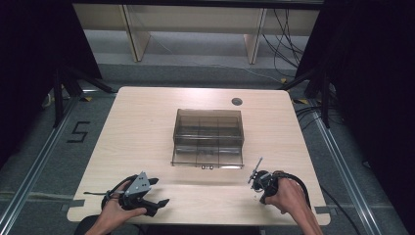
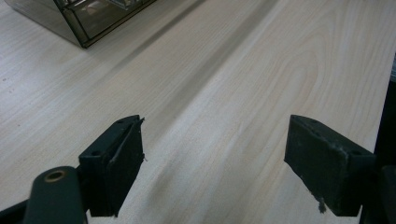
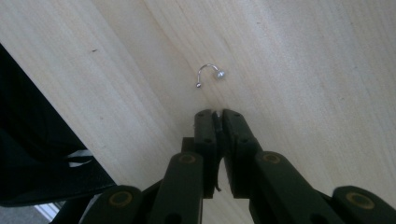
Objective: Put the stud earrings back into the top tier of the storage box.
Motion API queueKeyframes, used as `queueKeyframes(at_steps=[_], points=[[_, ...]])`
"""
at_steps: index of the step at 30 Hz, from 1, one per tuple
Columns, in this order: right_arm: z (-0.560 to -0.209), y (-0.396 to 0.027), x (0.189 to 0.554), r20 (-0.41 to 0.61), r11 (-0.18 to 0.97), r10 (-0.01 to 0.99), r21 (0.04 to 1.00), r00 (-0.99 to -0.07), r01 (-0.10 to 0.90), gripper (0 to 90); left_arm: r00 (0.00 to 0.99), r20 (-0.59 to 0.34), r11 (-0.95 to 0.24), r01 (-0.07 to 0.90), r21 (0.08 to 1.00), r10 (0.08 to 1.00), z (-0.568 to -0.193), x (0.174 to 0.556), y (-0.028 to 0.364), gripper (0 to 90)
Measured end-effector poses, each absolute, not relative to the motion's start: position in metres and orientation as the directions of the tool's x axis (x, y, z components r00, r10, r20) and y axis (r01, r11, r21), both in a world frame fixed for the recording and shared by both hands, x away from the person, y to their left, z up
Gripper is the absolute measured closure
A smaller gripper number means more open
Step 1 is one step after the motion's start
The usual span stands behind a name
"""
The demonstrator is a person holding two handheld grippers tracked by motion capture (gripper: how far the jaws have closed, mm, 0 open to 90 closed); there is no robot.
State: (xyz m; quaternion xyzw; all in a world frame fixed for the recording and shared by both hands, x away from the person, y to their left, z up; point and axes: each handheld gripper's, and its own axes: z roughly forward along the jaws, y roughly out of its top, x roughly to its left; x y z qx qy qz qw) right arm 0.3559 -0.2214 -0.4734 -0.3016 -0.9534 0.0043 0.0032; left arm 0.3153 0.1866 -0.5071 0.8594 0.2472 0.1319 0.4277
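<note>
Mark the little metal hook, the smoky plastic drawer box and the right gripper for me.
Metal hook (image 3: 208,74): right gripper view, on the top of its curved wire.
Drawer box (image 1: 208,117): high view, on its top panel.
Right gripper (image 3: 218,114): right gripper view, between the tips of its shut jaws.

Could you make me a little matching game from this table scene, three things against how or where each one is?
Things:
1. left hand-held gripper
2. right hand-held gripper
3. curved metal stud

States:
A. lying loose on the table, just past closed jaw tips
B. jaws pressed together, nothing between them
C. jaws spread wide over bare wood

Pairs: 1-C, 2-B, 3-A
</note>
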Motion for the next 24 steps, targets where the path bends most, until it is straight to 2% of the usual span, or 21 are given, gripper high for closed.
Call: queueKeyframes(at_steps=[2, 7, 16, 17, 21, 22, 24], points=[[-0.473, -0.222, 0.360, 0.006, 0.839, 0.544, -0.027, -0.839, 0.544, 85.7, 0.835, 0.007, -0.500, 0.323, 0.804, 0.551, -0.507, 0.315, 0.186, 19.0], [-0.473, -0.219, 0.361, 0.013, 0.839, 0.543, -0.052, -0.840, 0.542, 85.7, 0.842, 0.014, -0.514, 0.316, 0.798, 0.539, -0.506, 0.315, 0.187, 19.0], [-0.456, -0.229, 0.361, 0.017, 0.837, 0.547, 0.020, -0.837, 0.547, 86.9, 0.835, 0.003, -0.502, 0.328, 0.801, 0.551, -0.508, 0.315, 0.185, 19.1], [-0.452, -0.228, 0.358, 0.023, 0.813, 0.582, 0.021, -0.813, 0.582, 86.9, 0.832, -0.005, -0.495, 0.335, 0.802, 0.555, -0.508, 0.314, 0.184, 19.1], [-0.444, -0.228, 0.363, 0.014, 0.842, 0.537, 0.045, -0.843, 0.537, 86.9, 0.835, 0.008, -0.486, 0.312, 0.816, 0.550, -0.509, 0.315, 0.184, 19.1], [-0.440, -0.226, 0.361, 0.010, 0.820, 0.571, 0.042, -0.821, 0.571, 87.0, 0.831, -0.010, -0.490, 0.337, 0.804, 0.556, -0.508, 0.314, 0.184, 19.1], [-0.434, -0.226, 0.364, -0.011, 0.839, 0.543, 0.055, -0.839, 0.542, 86.9, 0.833, -0.008, -0.486, 0.330, 0.809, 0.553, -0.508, 0.314, 0.184, 19.0]])
